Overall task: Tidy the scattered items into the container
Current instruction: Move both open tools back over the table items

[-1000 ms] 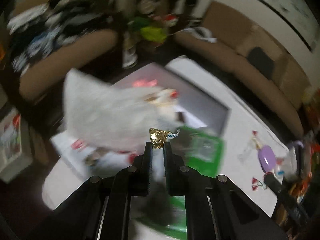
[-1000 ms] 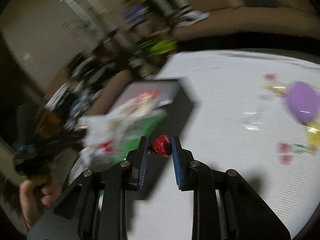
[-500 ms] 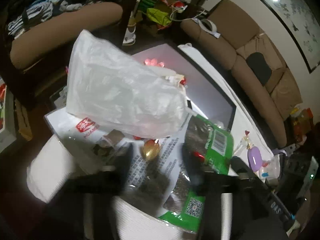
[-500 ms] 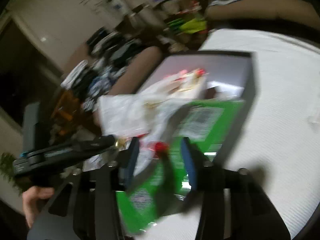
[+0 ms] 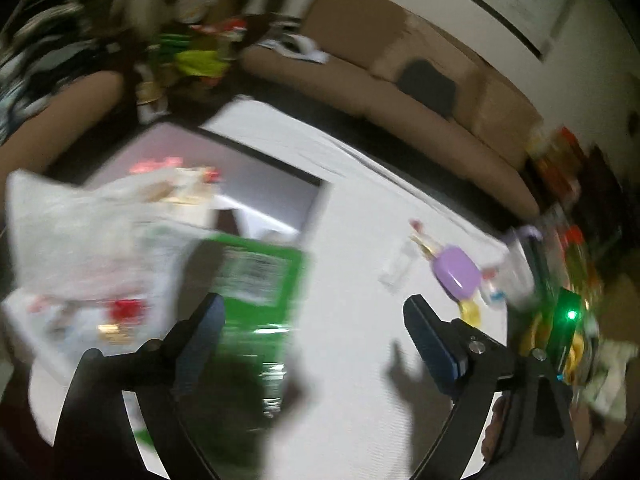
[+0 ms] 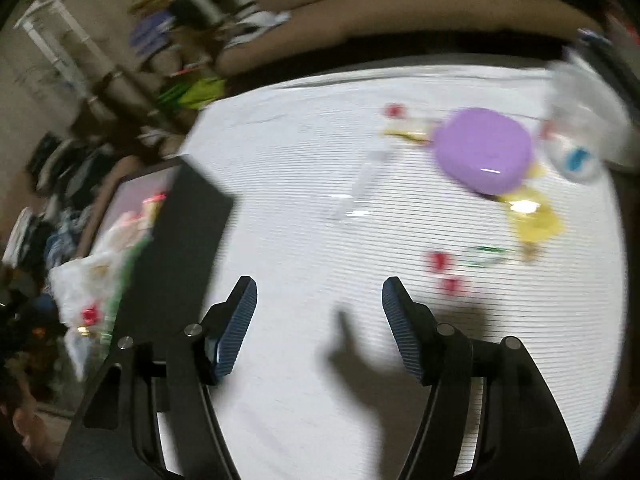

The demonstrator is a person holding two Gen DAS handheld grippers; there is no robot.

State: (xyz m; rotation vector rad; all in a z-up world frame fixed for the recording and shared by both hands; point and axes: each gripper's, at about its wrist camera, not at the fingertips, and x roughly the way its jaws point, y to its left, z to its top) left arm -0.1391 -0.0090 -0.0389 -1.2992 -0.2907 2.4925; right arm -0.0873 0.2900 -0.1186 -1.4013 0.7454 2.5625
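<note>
The dark box (image 5: 256, 164) (image 6: 188, 216) stands on the white table's left side, stuffed with a clear plastic bag (image 5: 80, 232), a green packet (image 5: 260, 280) and small sweets, a red one (image 5: 126, 308) and a gold one (image 5: 114, 330) among them. My left gripper (image 5: 312, 316) is open and empty over the table beside the box. My right gripper (image 6: 318, 304) is open and empty over the white cloth. Scattered on the table: a purple case (image 6: 484, 150) (image 5: 458, 272), yellow wrappers (image 6: 532, 216), red sweets (image 6: 442, 270), a clear wrapper (image 6: 360, 188) and a clear cup (image 6: 576, 136).
A brown sofa (image 5: 400, 96) runs behind the table. Cluttered shelves and clothes (image 6: 80, 152) lie left of the box. The white striped tablecloth (image 6: 320, 220) covers the table. The other handheld gripper with a green light (image 5: 564, 320) shows at the left wrist view's right edge.
Both grippers opened and let go of their sweets, gold from the left and red from the right, over the box. Both have since swung right, away from the box toward the scattered items.
</note>
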